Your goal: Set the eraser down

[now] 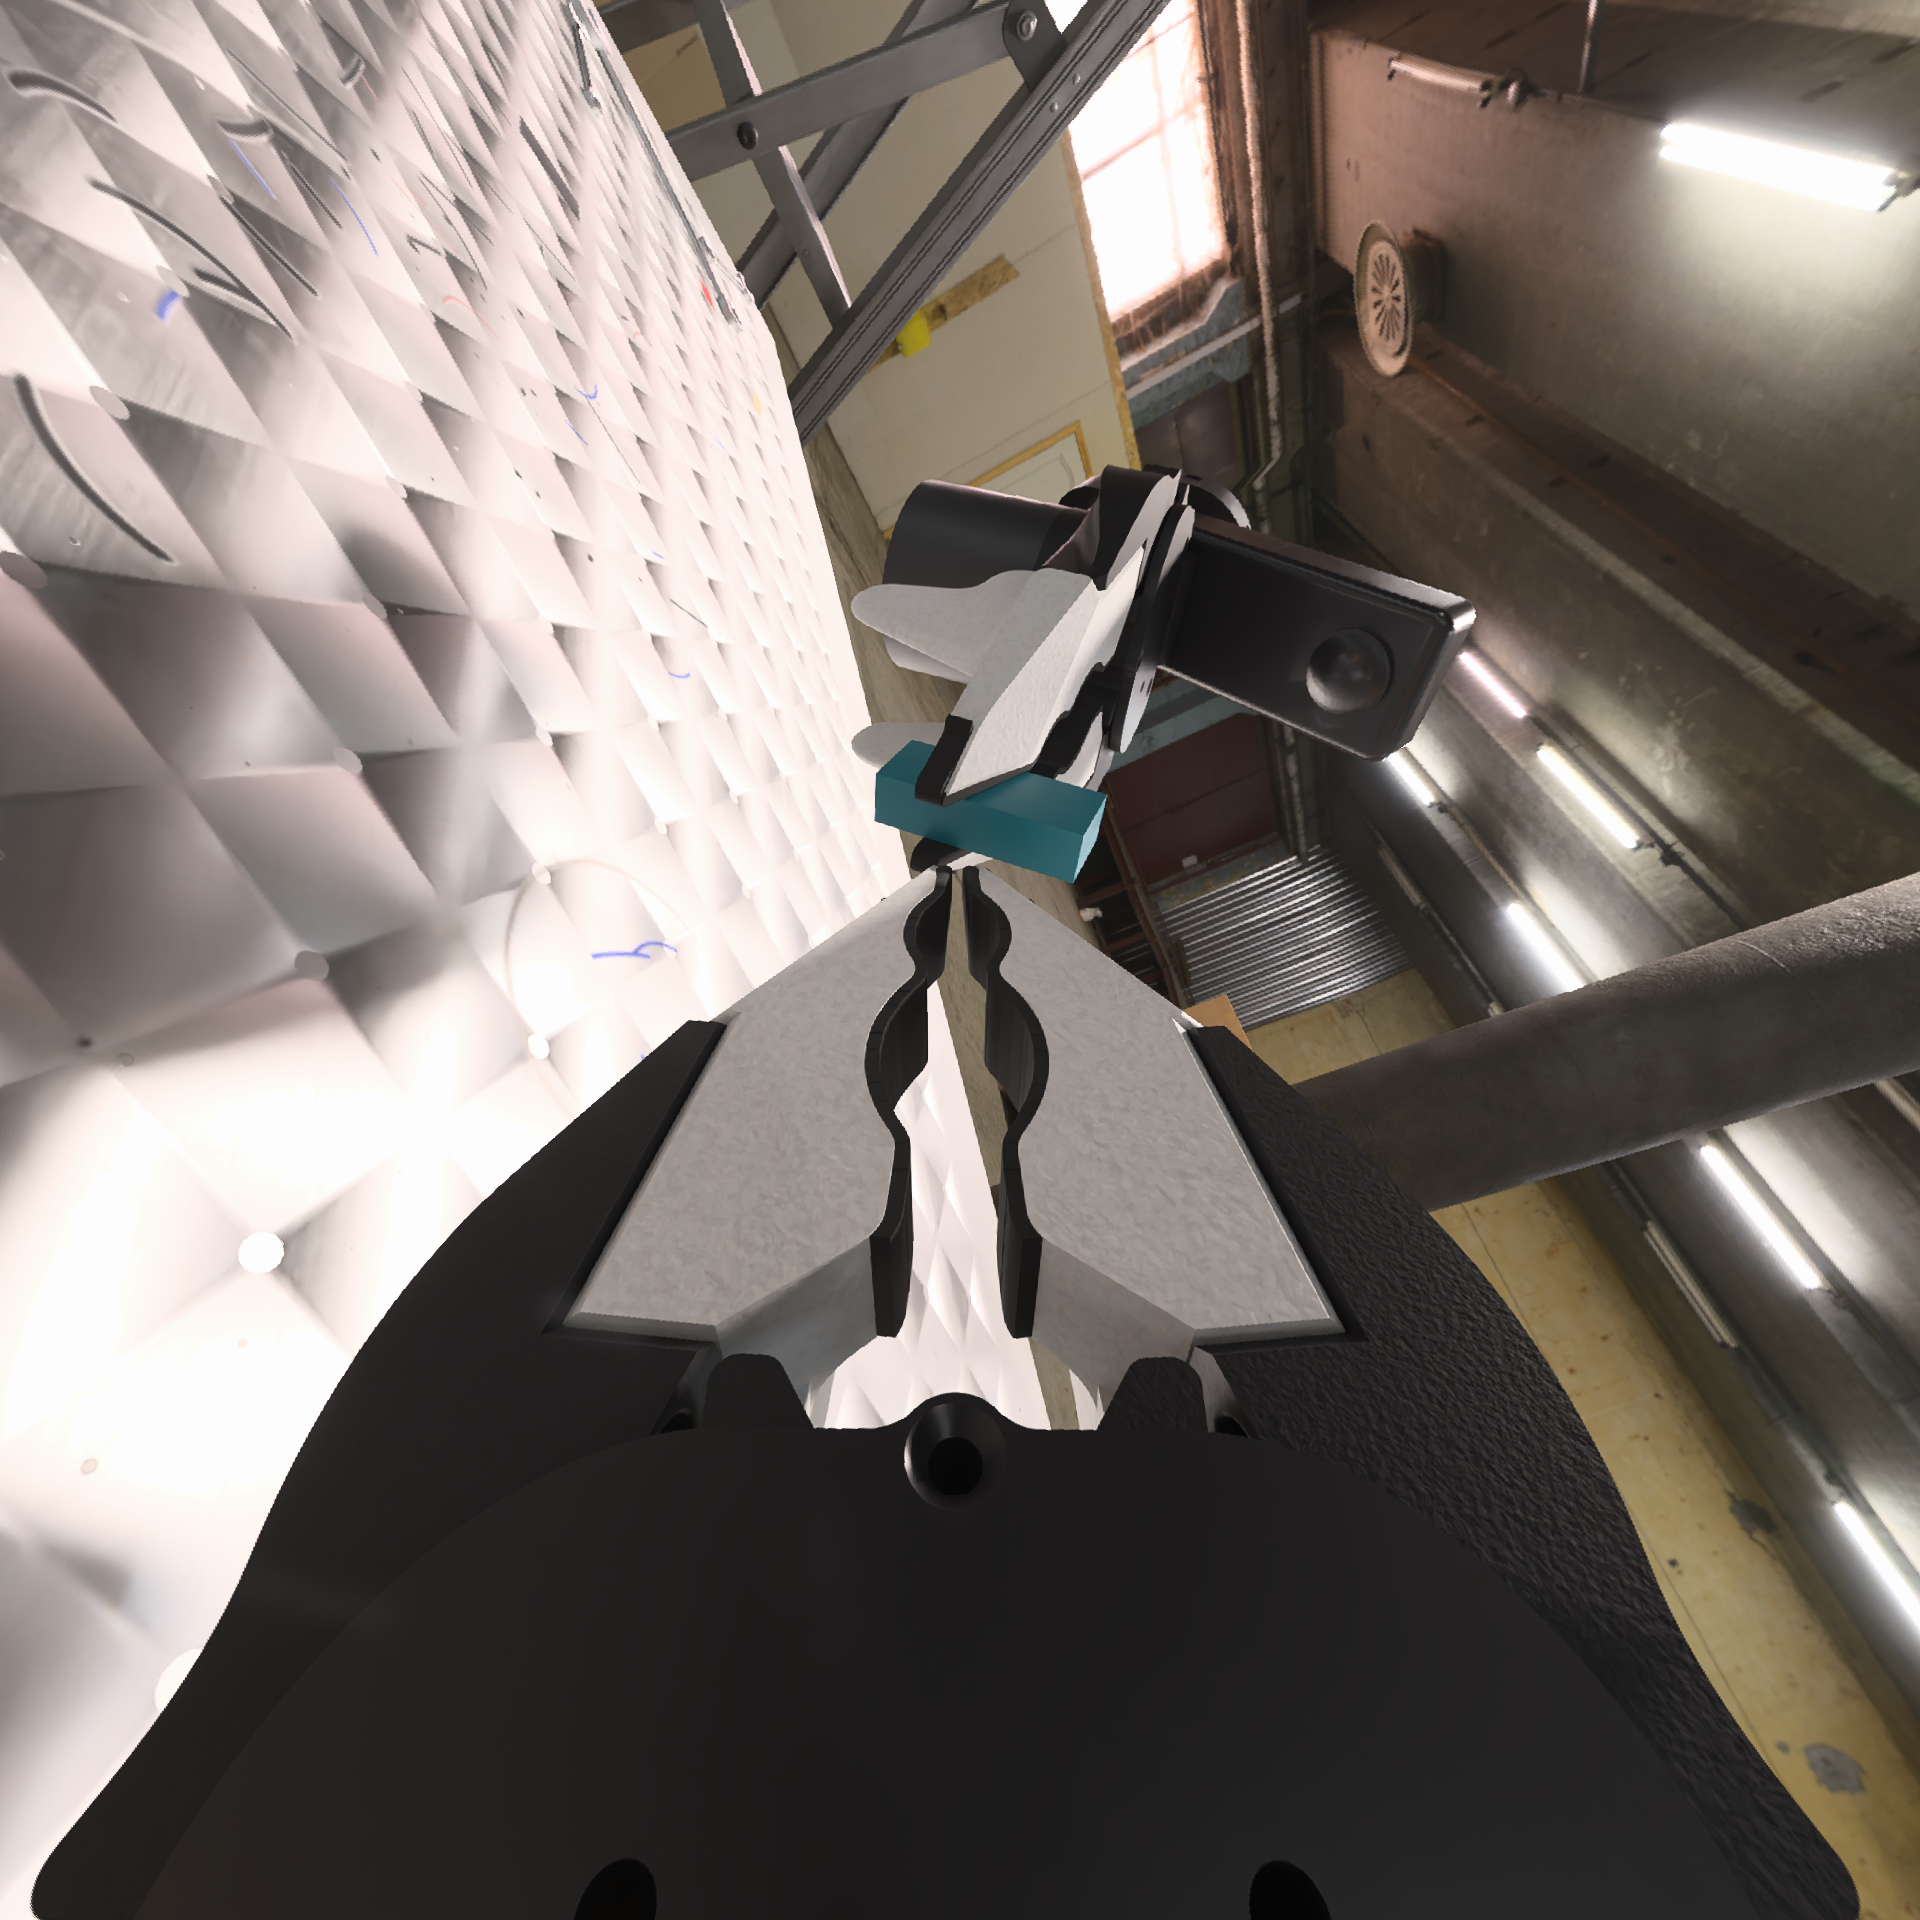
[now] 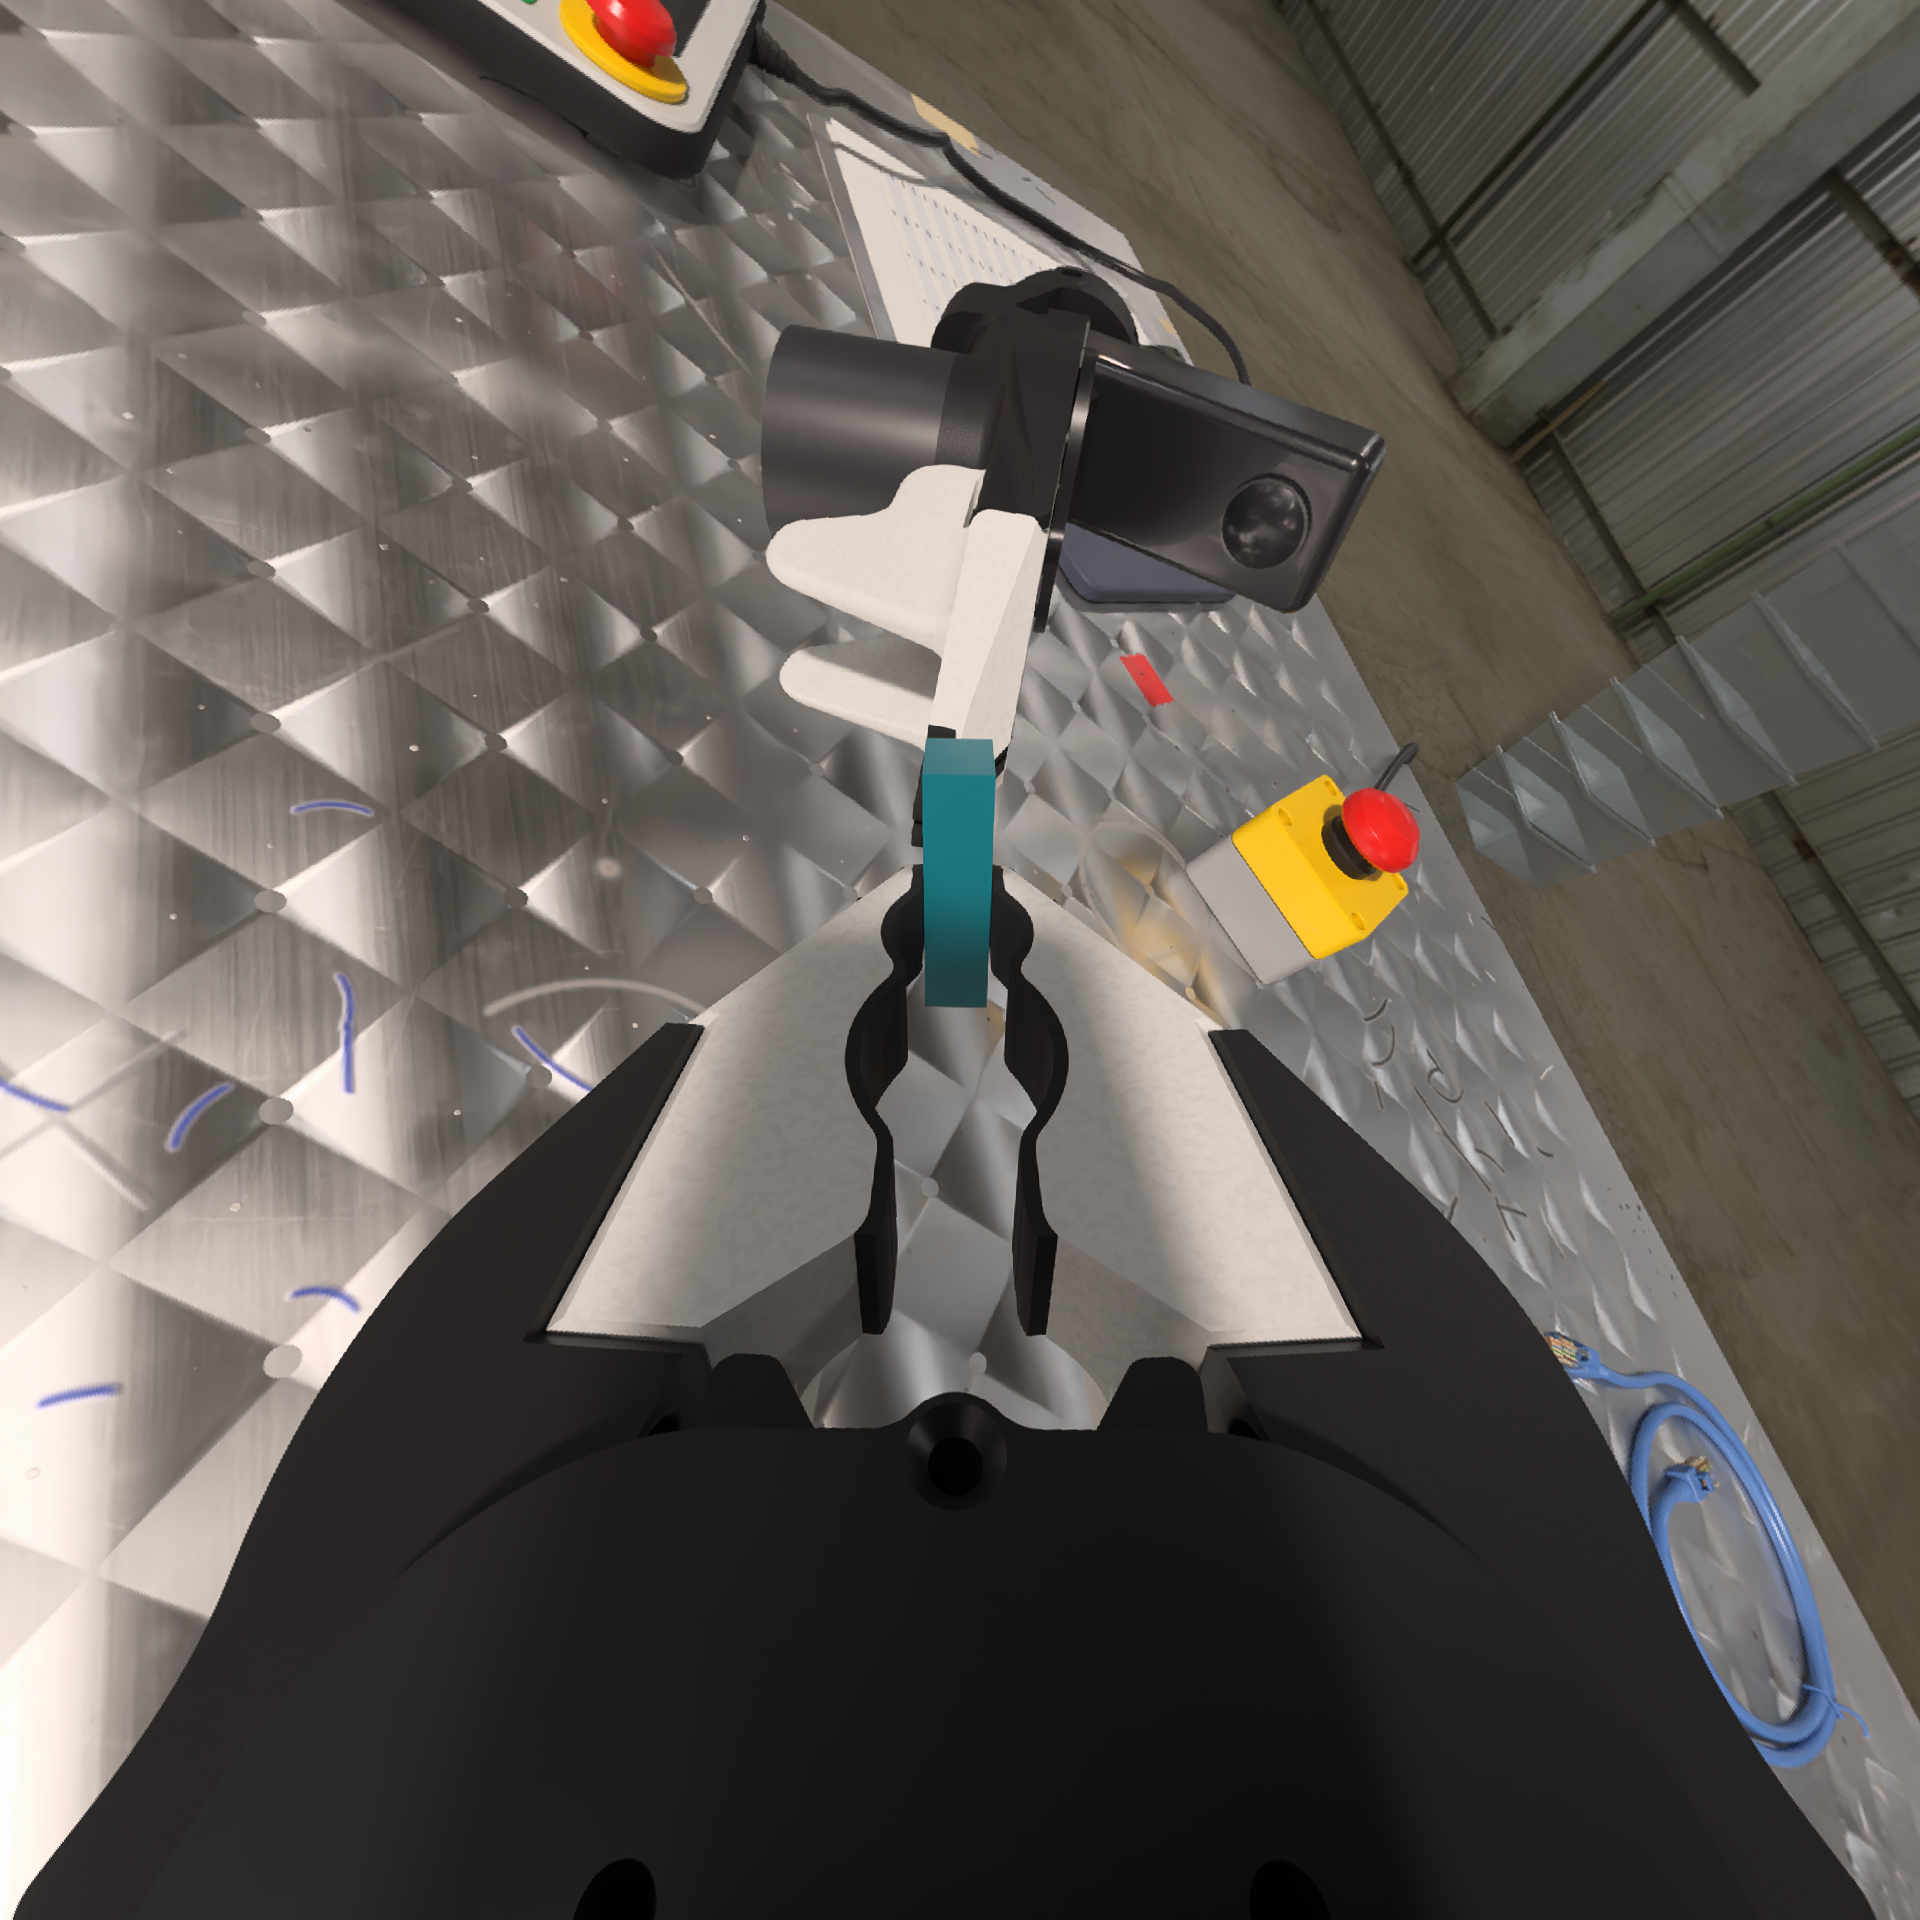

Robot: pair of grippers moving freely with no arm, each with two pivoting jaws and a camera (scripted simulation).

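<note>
So the right claw (image 2: 956, 891) has the teal eraser (image 2: 956, 831) clamped between its tips. It's a short block, and from the right wrist view one end pokes out past the fingertips toward the far side while the near end sits down between the fingers. It looks to be up off the table (image 2: 312, 623), not touching it, though I can't tell how high.

The left claw (image 1: 952, 881) is pinched almost closed with just a thin slit and nothing in it. Its tips sit right at the eraser's far end, touching or just beside it, I honestly can't tell which.

What I'd do for the set-down:
- Get the left claw clear first, since it's crowding the block and could knock it as it goes down.
- Lower until a long face of the eraser is flat on the table, then open up. Letting go from the air probably means a bounce or a tumble, as it's a light rubbery thing.
- Aim for the bare metal to the left. The yellow button box (image 2: 1309, 883) is near on the right, and the blue cable (image 2: 1725, 1579) lies by the right edge, nearer to us.
- Open wide, then back straight out so a finger doesn't drag it.
</note>
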